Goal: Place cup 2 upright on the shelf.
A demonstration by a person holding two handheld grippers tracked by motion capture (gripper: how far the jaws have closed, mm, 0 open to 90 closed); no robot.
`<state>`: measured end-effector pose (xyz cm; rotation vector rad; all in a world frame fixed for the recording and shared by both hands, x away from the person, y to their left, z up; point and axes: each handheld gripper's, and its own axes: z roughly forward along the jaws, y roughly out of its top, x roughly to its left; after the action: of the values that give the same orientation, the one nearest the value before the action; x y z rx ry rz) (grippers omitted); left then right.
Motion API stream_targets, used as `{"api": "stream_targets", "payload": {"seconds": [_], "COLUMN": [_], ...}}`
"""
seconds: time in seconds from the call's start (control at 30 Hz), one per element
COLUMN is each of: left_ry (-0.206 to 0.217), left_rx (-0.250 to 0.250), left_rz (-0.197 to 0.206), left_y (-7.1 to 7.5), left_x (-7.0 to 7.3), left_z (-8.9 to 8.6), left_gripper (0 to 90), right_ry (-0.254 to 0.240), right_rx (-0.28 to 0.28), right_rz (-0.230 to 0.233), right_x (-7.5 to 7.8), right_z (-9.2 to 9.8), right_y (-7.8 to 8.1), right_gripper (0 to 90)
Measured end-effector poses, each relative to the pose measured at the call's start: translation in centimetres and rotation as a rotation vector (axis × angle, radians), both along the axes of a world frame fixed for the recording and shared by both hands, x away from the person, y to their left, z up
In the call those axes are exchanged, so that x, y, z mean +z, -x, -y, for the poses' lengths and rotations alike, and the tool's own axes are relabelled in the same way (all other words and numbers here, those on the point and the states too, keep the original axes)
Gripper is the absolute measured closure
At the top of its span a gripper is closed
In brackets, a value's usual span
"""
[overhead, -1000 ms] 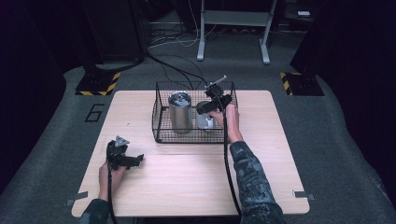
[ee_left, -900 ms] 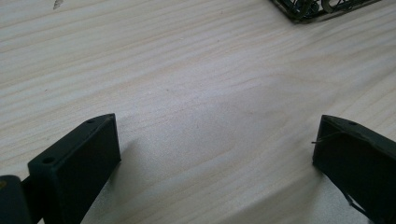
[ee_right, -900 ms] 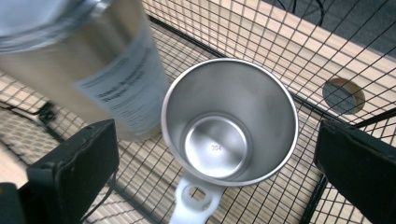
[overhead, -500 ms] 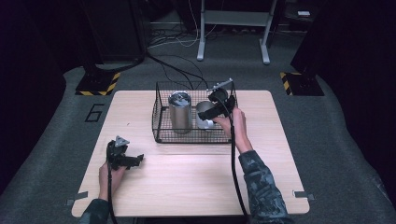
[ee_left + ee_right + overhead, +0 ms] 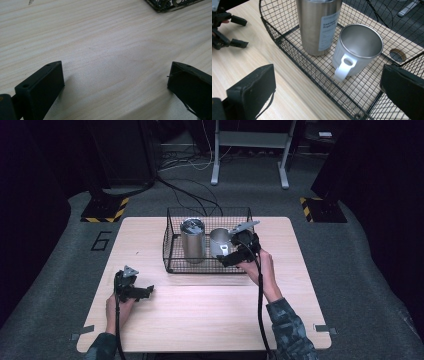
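High view: wooden tabletop [image 5: 200,320] with a black wire basket [image 5: 172,255] near its far middle; inside stand a tall steel tumbler [image 5: 192,240] on the left and a white mug [image 5: 218,241] just beside it on the right, both upright. Right tongs [image 5: 226,261] held at the basket's front right corner, jaws pointing left along the front wall, right hand [image 5: 260,267] behind them. Left tongs [image 5: 145,291] low over the tabletop at front left, well apart from the basket, left hand [image 5: 117,307] gripping them. Left gripper view: jaws spread wide over bare wood, nothing between them; basket corner [image 5: 172,3] at top right. Right gripper view: jaws wide open, empty, looking down into the basket [image 5: 317,72]; mug [image 5: 357,50] with its handle facing the camera, tumbler [image 5: 318,25] with a paper label just left of it, touching or nearly so; left tongs [image 5: 235,31] far off at top left, jaws apart.
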<state>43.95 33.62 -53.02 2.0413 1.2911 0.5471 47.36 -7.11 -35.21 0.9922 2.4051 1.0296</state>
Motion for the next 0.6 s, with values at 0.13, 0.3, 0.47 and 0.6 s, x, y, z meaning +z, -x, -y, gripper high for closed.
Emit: {"api": "stream_targets", "payload": {"seconds": [0.13,0.3,0.47,0.6], "left_ry": [0.000,0.000,0.000,0.000], "left_rx": [0.000,0.000,0.001,0.001], "left_rz": [0.000,0.000,0.001,0.001], "left_y": [0.0,0.0,0.0,0.0], "left_x": [0.0,0.0,0.0,0.0], "left_z": [0.0,0.0,0.0,0.0], "left_gripper": [0.5,0.5,0.5,0.5], "right_ry": [0.001,-0.006,-0.021,-0.030], "right_rx": [0.009,0.000,-0.010,-0.036], "right_rz": [0.010,0.020,0.012,-0.009], "right_x": [-0.5,-1.9,-3.8,-5.5], "right_z": [0.7,2.1,3.6,4.8], "right_y": [1.0,2.7,3.7,4.3], "right_gripper": [0.0,0.0,0.0,0.0]}}
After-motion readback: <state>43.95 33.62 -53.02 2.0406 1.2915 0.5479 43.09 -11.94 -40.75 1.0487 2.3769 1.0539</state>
